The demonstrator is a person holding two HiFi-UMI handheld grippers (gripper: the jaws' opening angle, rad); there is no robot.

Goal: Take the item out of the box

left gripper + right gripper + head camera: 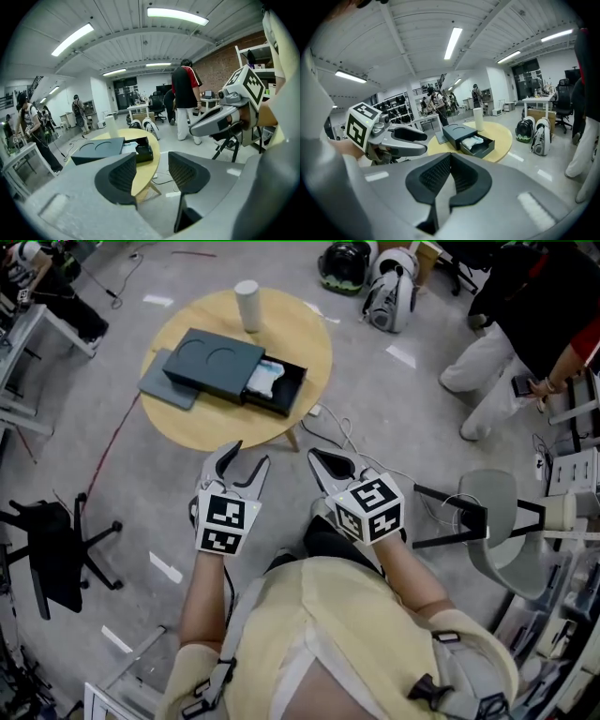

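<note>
1. On the round light-wood table (192, 427), a flat dark grey box (211, 360) lies with its drawer pulled out and a white item (263, 379) inside the drawer.
2. Left claw (152, 158): wide, empty, off the table.
3. Right claw (449, 161): closed, empty.

A white cylinder (247, 305) stands upright near the far edge of the round wooden bench (202, 425). On the floor, a black office chair (52, 554) sits at the head view's left and a grey chair (502, 535) at its right. A person in white trousers (483, 371) stands beyond the grey chair.
</note>
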